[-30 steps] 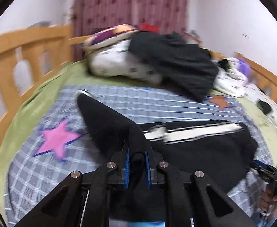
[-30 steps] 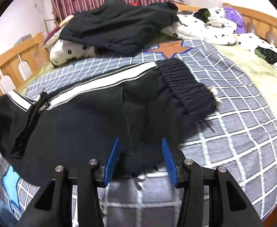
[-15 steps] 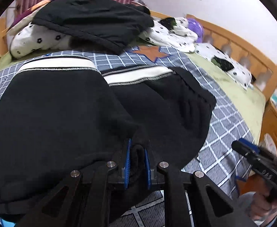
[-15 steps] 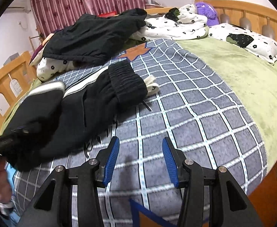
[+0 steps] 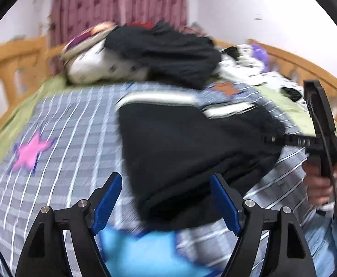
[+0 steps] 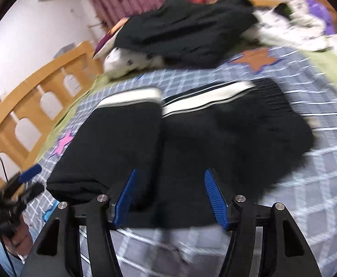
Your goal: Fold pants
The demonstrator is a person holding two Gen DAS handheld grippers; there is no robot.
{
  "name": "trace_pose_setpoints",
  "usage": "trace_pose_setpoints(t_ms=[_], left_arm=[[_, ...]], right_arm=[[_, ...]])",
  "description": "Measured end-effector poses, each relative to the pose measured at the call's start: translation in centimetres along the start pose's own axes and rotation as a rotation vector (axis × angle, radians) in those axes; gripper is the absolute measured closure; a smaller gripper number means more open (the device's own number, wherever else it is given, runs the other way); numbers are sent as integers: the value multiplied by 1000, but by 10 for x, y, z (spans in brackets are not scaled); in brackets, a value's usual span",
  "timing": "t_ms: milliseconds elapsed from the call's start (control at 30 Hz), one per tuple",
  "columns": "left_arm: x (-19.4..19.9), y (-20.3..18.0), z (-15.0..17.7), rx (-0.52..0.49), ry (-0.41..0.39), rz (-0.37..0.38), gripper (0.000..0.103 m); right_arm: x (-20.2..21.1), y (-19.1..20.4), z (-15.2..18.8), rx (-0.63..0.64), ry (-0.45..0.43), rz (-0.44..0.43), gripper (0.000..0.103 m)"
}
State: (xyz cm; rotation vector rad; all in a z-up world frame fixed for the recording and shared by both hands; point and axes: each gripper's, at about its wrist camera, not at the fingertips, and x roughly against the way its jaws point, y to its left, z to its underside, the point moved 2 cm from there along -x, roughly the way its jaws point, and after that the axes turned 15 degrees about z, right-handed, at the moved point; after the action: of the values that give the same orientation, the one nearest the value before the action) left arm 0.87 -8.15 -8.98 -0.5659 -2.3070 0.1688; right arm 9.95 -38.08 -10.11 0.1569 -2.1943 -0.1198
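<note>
Black pants [image 5: 187, 147] with a white side stripe lie folded over on the checked blanket [image 5: 71, 138]; the leg part lies on the left, beside the waistband part [image 6: 249, 124]. My left gripper [image 5: 166, 200] is open and empty just in front of the fold's near edge. My right gripper [image 6: 170, 198] is open and empty, its blue pads above the near edge of the pants [image 6: 127, 143]. The right gripper also shows at the right of the left wrist view [image 5: 320, 138], held by a hand. Both views are blurred.
A pile of black clothes [image 6: 187, 30] and a white patterned pillow [image 5: 104, 67] lie at the back of the bed. A wooden rail [image 6: 30, 97] runs along the left, another [image 5: 302, 67] on the right. Star patches [image 5: 31, 152] mark the blanket.
My left gripper has let go of the pants leg and opened, leaving the leg folded over. It has drawn back. My right gripper has swung back over the pants, still open.
</note>
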Motion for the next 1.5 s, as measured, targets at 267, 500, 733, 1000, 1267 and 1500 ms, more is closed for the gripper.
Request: trace_pose_setpoints(t_ms=[267, 500, 733, 1000, 1267, 1500], left_arm=[[-40, 38, 37, 308, 91, 155, 26], [-76, 13, 30, 134, 154, -31, 26], [-56, -8, 26, 74, 116, 71, 27], [-56, -32, 24, -21, 145, 133, 26], [-36, -22, -6, 36, 100, 166, 27], [-104, -24, 16, 85, 264, 108, 27]], right_arm=[[-73, 29, -8, -76, 195, -135, 86], [-23, 28, -41, -53, 26, -215, 92], [60, -14, -75, 73, -226, -29, 95], [4, -122, -25, -20, -8, 278, 96], [61, -82, -33, 63, -167, 269, 86], [1, -87, 10, 121, -17, 290, 85]])
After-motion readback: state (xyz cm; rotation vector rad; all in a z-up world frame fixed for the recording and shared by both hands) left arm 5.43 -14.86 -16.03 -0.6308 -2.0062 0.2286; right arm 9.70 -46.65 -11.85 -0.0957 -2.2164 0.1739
